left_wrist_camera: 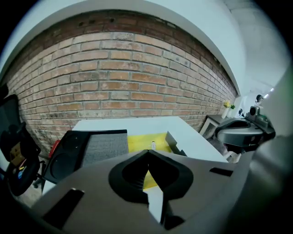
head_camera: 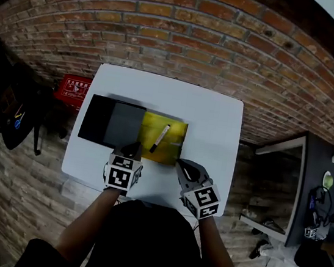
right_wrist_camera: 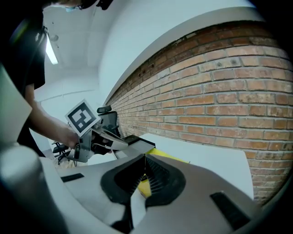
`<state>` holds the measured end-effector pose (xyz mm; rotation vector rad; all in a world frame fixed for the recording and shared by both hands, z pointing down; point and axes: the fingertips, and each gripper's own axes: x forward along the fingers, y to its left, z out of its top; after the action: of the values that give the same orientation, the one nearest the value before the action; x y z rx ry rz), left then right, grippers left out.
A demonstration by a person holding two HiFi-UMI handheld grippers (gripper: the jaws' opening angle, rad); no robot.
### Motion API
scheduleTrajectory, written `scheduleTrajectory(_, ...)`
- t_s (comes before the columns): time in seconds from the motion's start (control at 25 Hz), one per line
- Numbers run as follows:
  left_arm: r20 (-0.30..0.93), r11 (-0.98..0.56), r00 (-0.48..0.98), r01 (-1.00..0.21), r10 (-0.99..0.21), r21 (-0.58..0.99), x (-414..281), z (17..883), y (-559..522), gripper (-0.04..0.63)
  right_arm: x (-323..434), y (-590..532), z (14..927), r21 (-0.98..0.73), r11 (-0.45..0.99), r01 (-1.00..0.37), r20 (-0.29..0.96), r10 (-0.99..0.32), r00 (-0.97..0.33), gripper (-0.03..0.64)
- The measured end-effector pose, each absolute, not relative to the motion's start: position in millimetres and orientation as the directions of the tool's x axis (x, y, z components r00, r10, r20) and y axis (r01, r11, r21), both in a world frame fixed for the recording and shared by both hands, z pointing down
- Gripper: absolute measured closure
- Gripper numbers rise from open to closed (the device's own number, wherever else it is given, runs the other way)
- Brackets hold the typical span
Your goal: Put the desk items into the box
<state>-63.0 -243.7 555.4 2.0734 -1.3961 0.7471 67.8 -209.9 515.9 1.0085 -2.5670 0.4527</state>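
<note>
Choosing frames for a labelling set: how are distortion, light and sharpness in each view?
Head view: heavy fisheye bows the brick wall, black corners, even light, pen crisp. Left gripper view: the shut left hand-held gripper looms soft up close, white table beyond sharper. Right gripper view: ceiling lamp bright, right hand-held gripper soft.

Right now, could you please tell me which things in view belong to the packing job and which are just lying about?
Job:
black box
yellow panel beside it
marker pen lying on the panel
left gripper and right gripper, fingers shut, empty
white table

Lying about:
red object on the floor
black chair
dark side desk
</note>
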Motion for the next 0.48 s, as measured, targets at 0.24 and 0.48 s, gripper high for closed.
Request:
scheduleTrajectory(0.24, 0.614, -0.314, 0.323, -0.941, -0.72, 0.127, -81.7, 516.0, -225.7, 0.583, 70.2, -204.8, 484.7, -0.156, 0.705, -0.692, 0.363, -0.611, -0.704, 0.595)
scheduleTrajectory(0.48, 0.536, -0.329, 0.35, -0.934, -0.769, 0.139, -87.7, 490.4, -211.7, 0.583, 70.7, -203.8, 469.1, -0.162, 0.709, -0.686, 0.331, -0.616, -0.715, 0.596)
